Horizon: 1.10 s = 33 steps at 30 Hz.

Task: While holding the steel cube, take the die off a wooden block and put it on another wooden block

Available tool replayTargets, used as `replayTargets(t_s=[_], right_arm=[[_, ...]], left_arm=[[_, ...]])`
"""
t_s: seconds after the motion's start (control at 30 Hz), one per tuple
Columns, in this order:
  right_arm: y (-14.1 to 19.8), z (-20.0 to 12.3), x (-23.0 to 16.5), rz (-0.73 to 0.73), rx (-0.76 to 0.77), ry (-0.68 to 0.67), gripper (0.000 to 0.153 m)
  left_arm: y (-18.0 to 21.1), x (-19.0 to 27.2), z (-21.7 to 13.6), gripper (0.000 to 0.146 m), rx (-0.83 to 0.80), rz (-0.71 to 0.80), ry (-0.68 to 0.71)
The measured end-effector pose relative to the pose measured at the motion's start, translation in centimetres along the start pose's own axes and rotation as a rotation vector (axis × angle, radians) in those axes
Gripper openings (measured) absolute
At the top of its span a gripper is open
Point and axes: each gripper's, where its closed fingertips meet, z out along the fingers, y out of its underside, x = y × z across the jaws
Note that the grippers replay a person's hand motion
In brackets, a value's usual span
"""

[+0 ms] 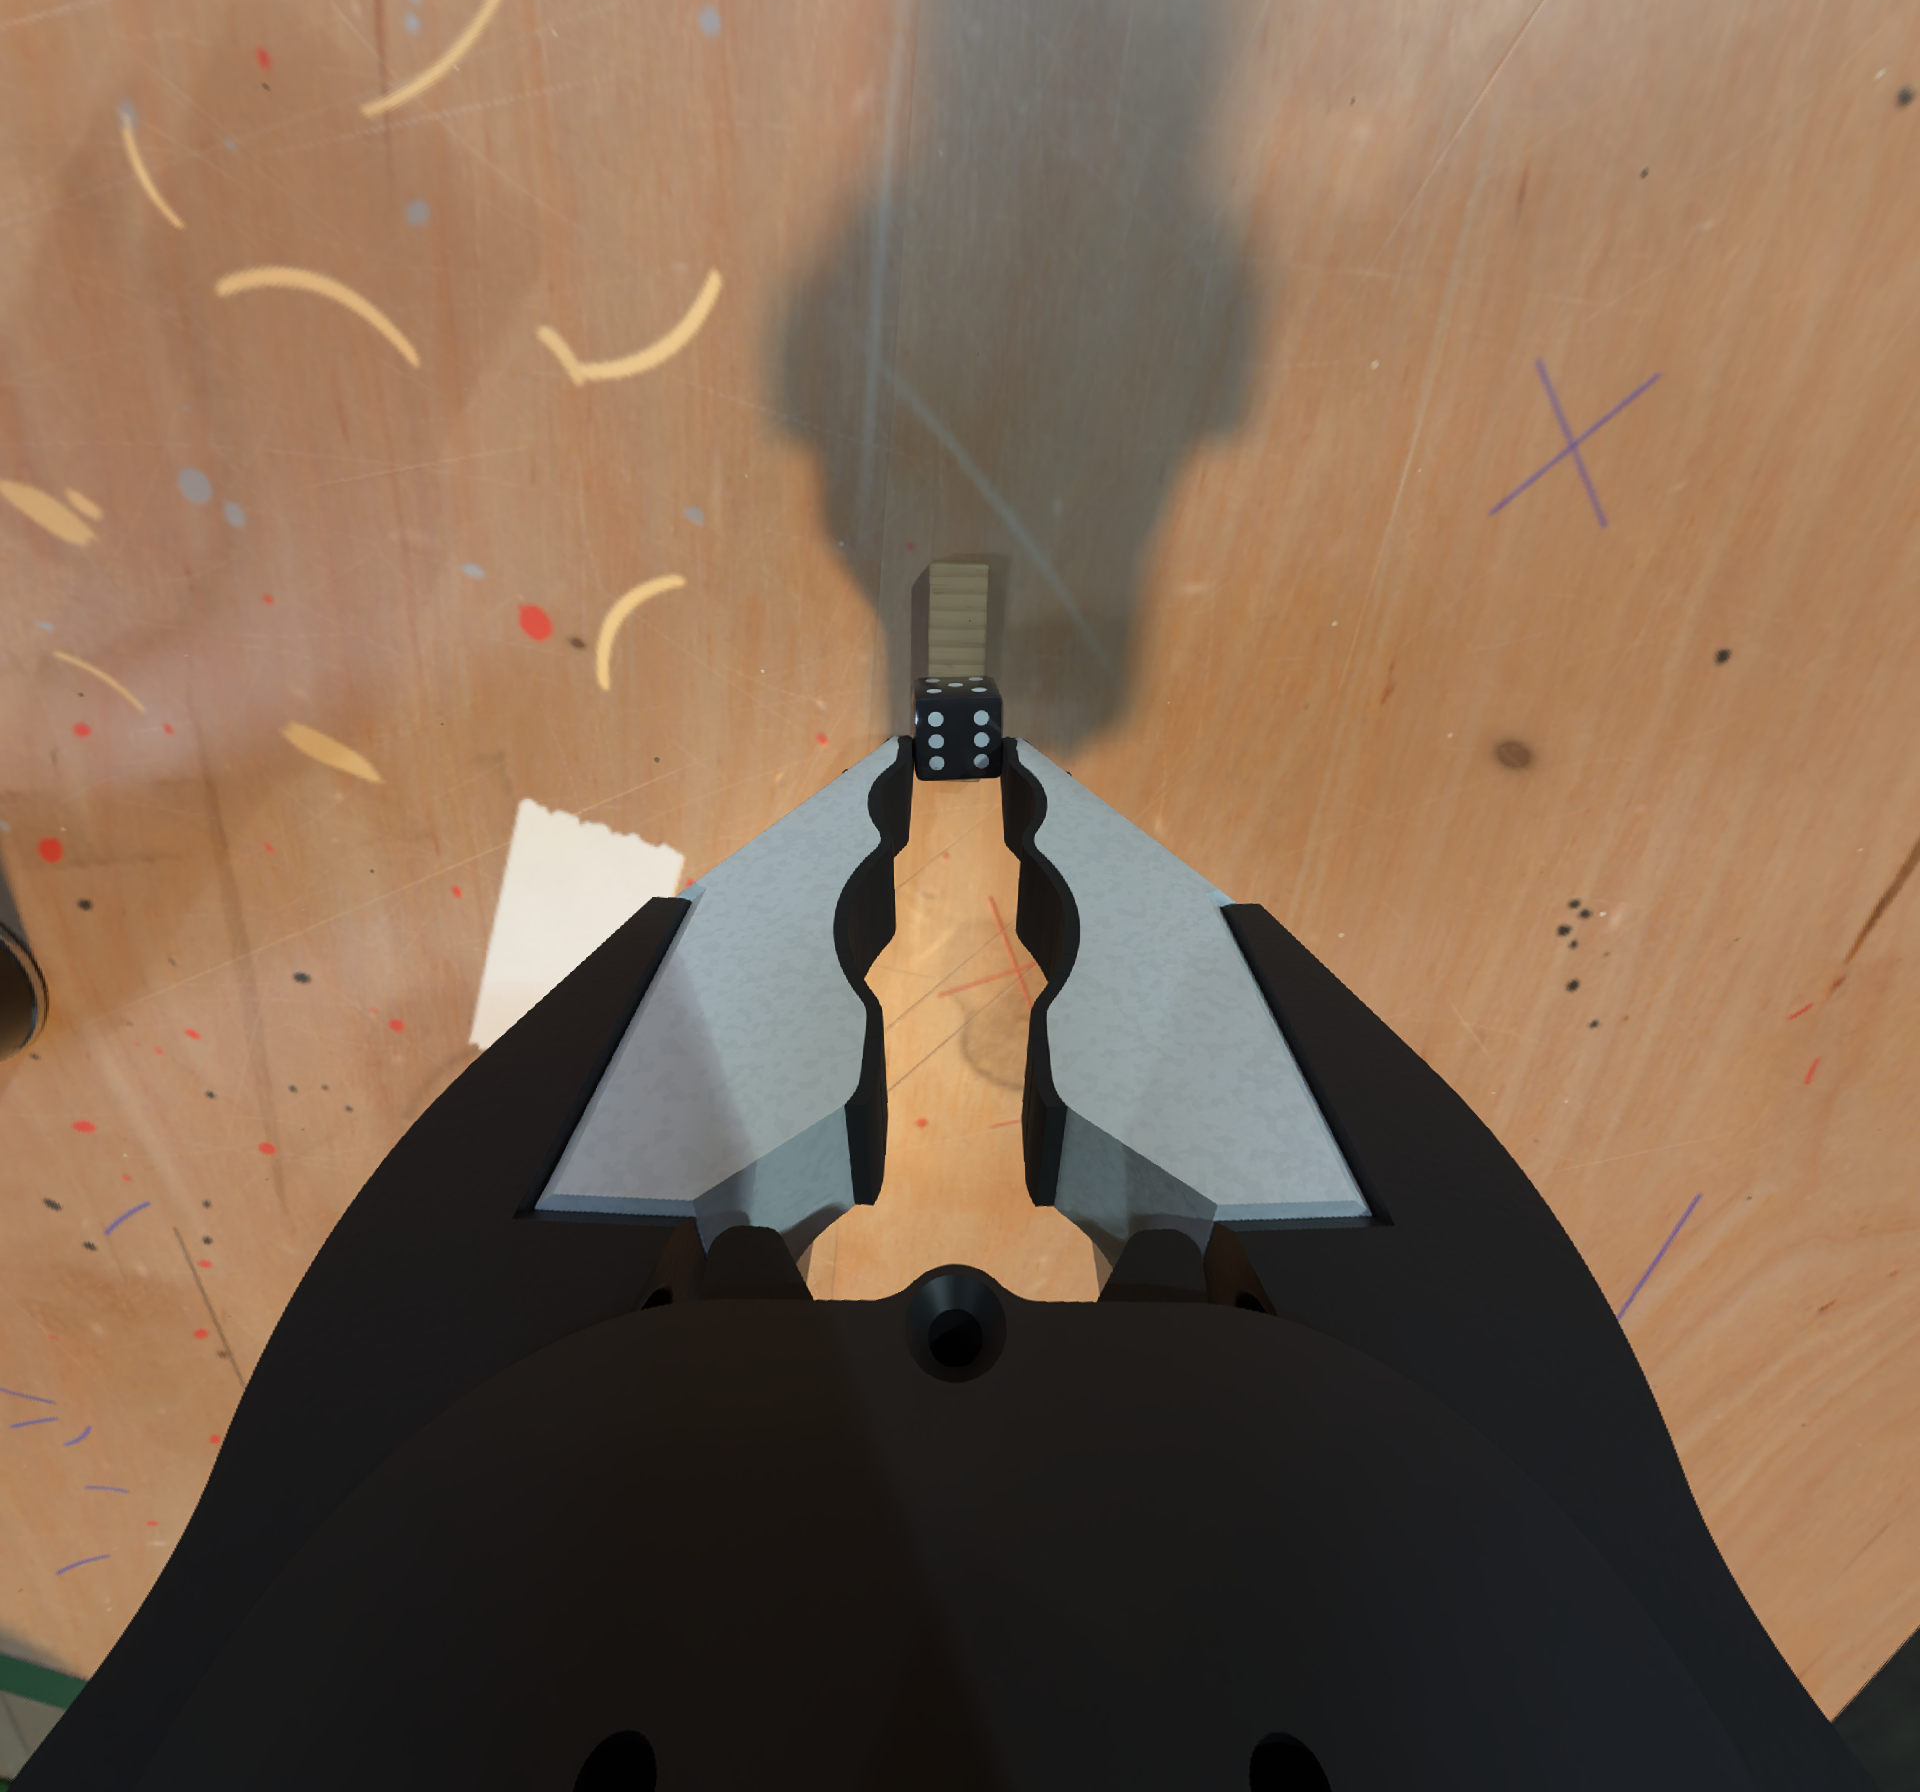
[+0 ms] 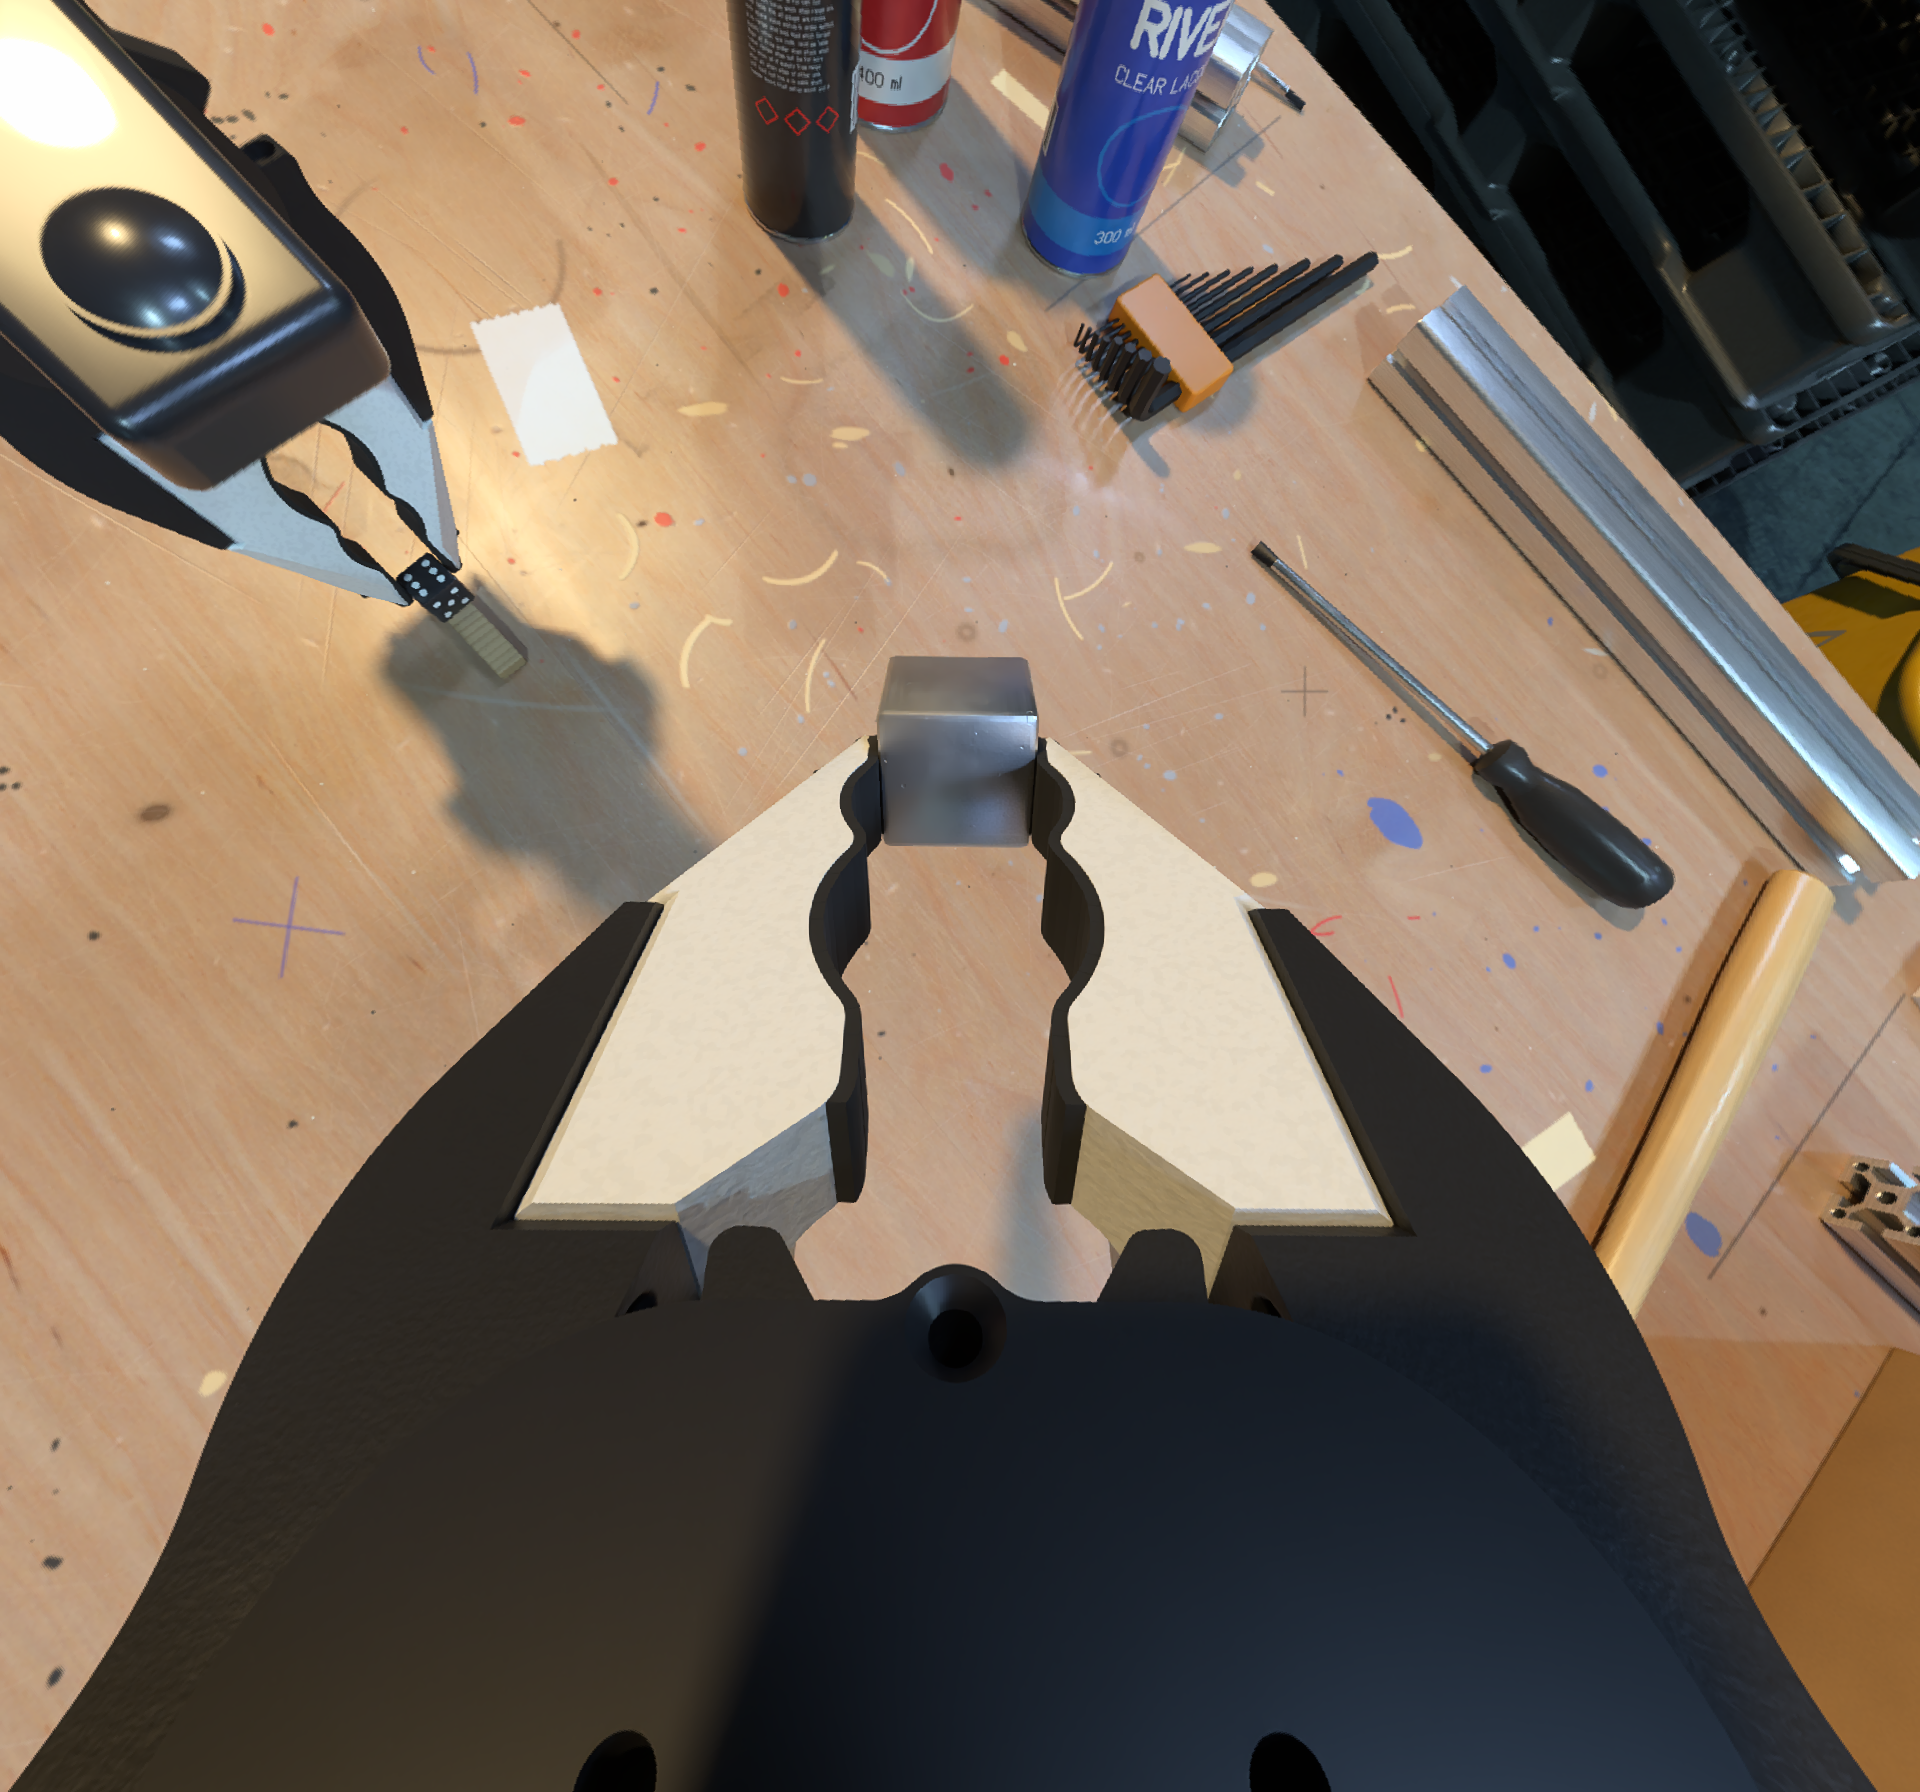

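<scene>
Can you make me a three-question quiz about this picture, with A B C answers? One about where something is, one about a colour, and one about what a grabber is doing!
1. Where is the die?
A. Between the left gripper's fingertips, by a wooden block
B. Next to the screwdriver
C. On top of the blue can

2. What colour is the holder on the hex keys?
A. Green
B. Orange
C. Pink

3. What is the right gripper doing?
A. Wide open, holding nothing
B. Squeezing a spray can
C. Shut on the steel cube

Answers: 1 A, the black die sits pinched at the left tips, right at the block. 2 B, an orange clip bundles the black keys. 3 C, both fingers press the cube's sides.
</scene>
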Motion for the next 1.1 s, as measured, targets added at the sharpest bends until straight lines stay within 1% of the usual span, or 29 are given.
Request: replayTargets(t_s=[0.13,0.43,0.77,0.9,1.03,1.1], right_arm=[[0.2,0.1,0.1,0.003,-0.009,-0.004,0.028],[0.6,0.6,-0.2,-0.008,-0.035,-0.019,0.028],[1.0,0.8,0.0,0.000,-0.053,-0.024,0.028],[1.1,0.8,0.0,0.001,-0.053,-0.027,0.028],[1.0,0.9,-0.3,-0.005,-0.043,-0.048,0.028],[0.8,1.0,-0.6,-0.013,-0.030,-0.077,0.028]], left_arm=[[0.3,0.0,0.8,0.016,-0.023,0.006,0.007],[0.4,0.0,1.3,0.016,-0.031,0.023,0.009],[0.1,0.2,1.5,0.016,-0.004,0.014,0.037],[-0.2,0.0,1.6,0.016,0.005,0.016,0.018],[-0.2,-0.2,0.8,0.030,0.021,0.005,0.014],[-0.7,-0.3,-0.5,0.032,0.080,-0.007,0.013]])
